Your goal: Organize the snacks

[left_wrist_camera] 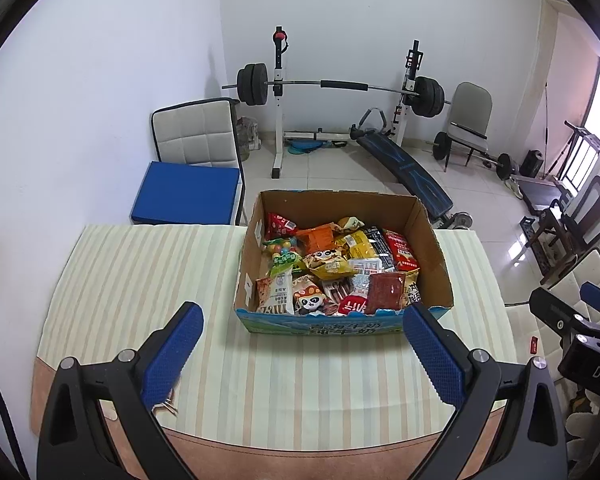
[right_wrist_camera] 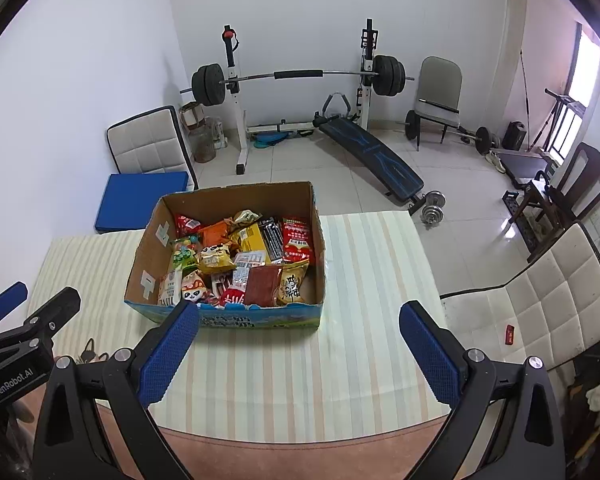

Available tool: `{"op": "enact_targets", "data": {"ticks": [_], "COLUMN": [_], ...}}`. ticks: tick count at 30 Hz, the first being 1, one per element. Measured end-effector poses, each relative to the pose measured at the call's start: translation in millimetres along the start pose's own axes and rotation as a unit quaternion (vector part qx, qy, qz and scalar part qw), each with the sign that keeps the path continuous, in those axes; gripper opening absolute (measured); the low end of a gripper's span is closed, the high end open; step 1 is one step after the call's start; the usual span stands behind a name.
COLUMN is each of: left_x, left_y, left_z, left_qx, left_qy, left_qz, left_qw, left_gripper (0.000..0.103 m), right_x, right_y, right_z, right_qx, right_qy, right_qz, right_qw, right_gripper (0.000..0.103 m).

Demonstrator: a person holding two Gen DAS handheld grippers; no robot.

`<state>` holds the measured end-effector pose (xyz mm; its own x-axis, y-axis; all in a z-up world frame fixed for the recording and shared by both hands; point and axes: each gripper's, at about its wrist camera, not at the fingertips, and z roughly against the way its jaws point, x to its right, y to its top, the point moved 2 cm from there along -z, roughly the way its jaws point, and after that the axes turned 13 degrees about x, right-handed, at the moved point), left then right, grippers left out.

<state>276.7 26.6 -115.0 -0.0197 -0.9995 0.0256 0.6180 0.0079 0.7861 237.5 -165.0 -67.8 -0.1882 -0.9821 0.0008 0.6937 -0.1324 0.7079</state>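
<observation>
An open brown cardboard box (left_wrist_camera: 342,254) heaped with crinkly foil and plastic snack packets (left_wrist_camera: 332,266) is set at the table's far side on a cream striped tablecloth (left_wrist_camera: 148,280). The left gripper (left_wrist_camera: 302,356) and right gripper (right_wrist_camera: 298,354) are held empty before it, jaws wide apart. The packets are judged light, soft, slippery and crushable, best pinched gently at a sealed edge.

Around me the walls (left_wrist_camera: 100,60) are plain white and the floor (right_wrist_camera: 308,164) is pale glossy tile. A barbell rack (left_wrist_camera: 340,88) stands against the far wall, a slanted sit-up bench (right_wrist_camera: 372,156) before it. A padded chair with a blue cushion (left_wrist_camera: 188,192) sits left; daylight enters a window (right_wrist_camera: 580,80) right.
</observation>
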Motion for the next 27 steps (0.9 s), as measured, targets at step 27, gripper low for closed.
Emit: {"op": "enact_targets", "data": {"ticks": [27], "left_x": [4.2], "left_y": [-0.2], "left_z": [-0.6], "left_qx": [-0.006], "left_qy": [-0.004], "left_qz": [-0.007], "left_qw": [1.0], "left_gripper": [0.103], "right_x": [2.2], "right_y": [0.1], "right_z": [2.6], "right_qx": [0.0], "right_qy": [0.001], "right_qz": [-0.005], "right_qw": [1.0], "right_gripper": [0.102]}}
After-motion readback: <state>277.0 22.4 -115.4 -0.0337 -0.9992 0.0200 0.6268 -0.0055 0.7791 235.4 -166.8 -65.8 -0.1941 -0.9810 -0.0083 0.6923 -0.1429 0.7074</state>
